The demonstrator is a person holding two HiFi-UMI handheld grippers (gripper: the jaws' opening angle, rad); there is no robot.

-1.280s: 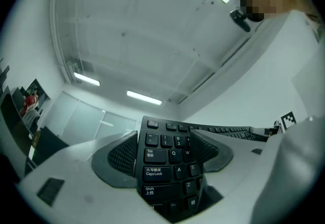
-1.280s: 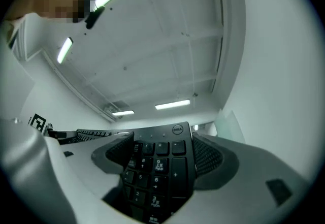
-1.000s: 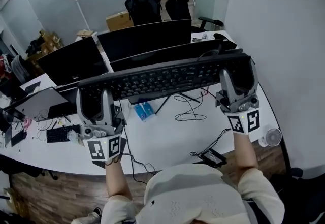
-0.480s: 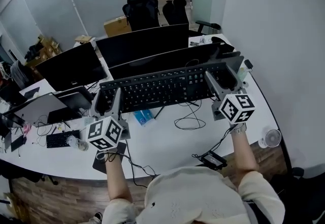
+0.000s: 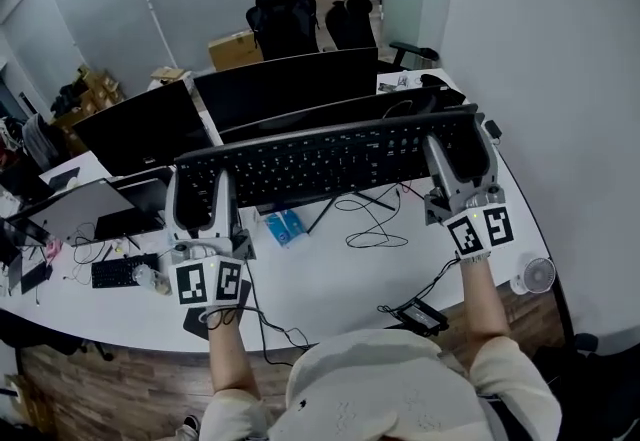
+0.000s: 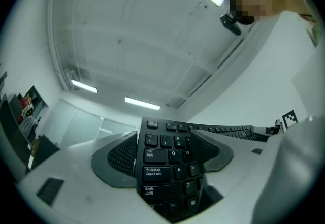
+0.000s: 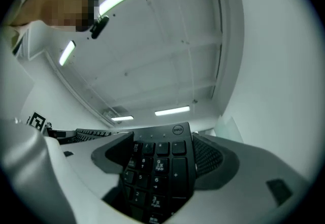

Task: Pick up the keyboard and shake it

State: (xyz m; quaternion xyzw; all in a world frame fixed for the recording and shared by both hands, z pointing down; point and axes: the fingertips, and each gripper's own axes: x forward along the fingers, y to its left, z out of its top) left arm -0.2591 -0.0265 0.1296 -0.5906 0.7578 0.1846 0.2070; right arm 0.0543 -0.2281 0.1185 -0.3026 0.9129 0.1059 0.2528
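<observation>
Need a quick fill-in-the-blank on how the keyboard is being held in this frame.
1. The left hand-held gripper clamps the keyboard at the end with the ___ Lock key.
2. The right hand-held gripper clamps the end bearing the ___ logo.
3. The keyboard is not on the desk but ___ it.

Missing words: Caps; Dell; above.

You hold two, the left gripper (image 5: 201, 193) and right gripper (image 5: 461, 151), on one keyboard (image 5: 320, 159), two office chairs (image 5: 283, 17) beyond.
</observation>
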